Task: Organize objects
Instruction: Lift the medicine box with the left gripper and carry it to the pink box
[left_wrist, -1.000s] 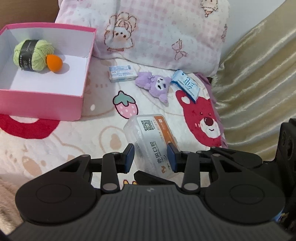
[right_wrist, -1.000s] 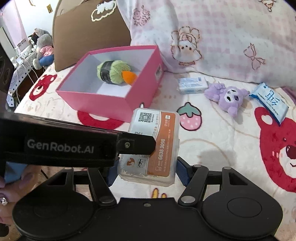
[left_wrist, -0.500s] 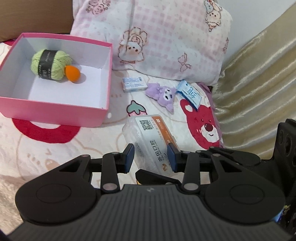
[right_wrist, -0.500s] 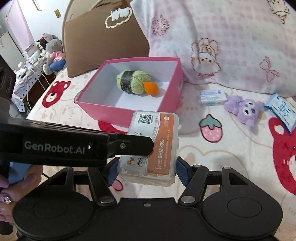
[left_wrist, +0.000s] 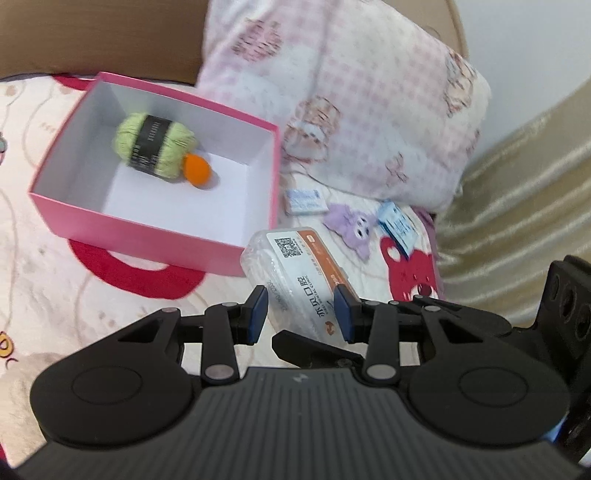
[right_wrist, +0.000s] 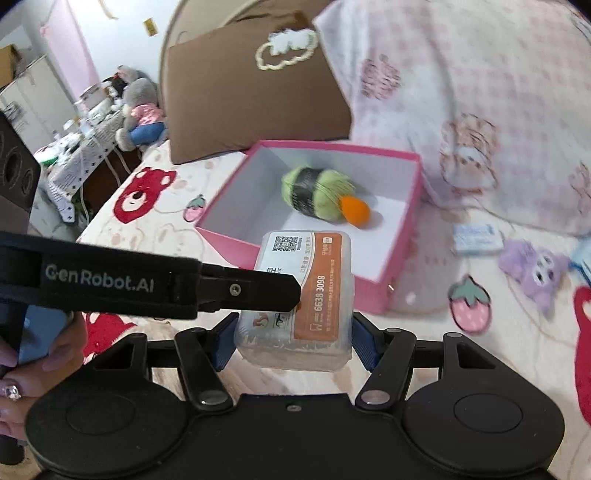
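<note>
Floss-pick box (right_wrist: 303, 291), clear plastic with a white and orange label, sits clamped between the blue pads of the right gripper (right_wrist: 293, 341), held off the bedspread (right_wrist: 155, 229). Compared with a second ago it rides higher and farther forward: its far end now overlaps the near wall of the pink box (right_wrist: 402, 236) in the right wrist view, where earlier it stopped short of that wall.

In the left wrist view the same box (left_wrist: 295, 280) shows between the pads of the left gripper (left_wrist: 301, 314), but those pads stand apart from its sides with gaps showing, so the left jaws are spread and grip nothing. One black finger of the left gripper crosses the right wrist view and lies over the label's left edge, much as it did before. A hand with painted nails (right_wrist: 22, 373) holds the left handle at the frame edge.

The pink box (left_wrist: 155, 229) has swung closer and more central in the left view than a second ago, and now sits just beyond the held box. Inside it, green yarn (left_wrist: 155, 147) with a black band lies touching an orange egg shape (left_wrist: 197, 171), both unmoved within the box.

On the bedspread to the right, a small white-blue packet (left_wrist: 306, 197), a purple plush (left_wrist: 351, 225) and a blue packet (left_wrist: 399, 227) lie near one another below the pink checked pillow (left_wrist: 369, 99), in the same order as before. Both views are blurred.
</note>
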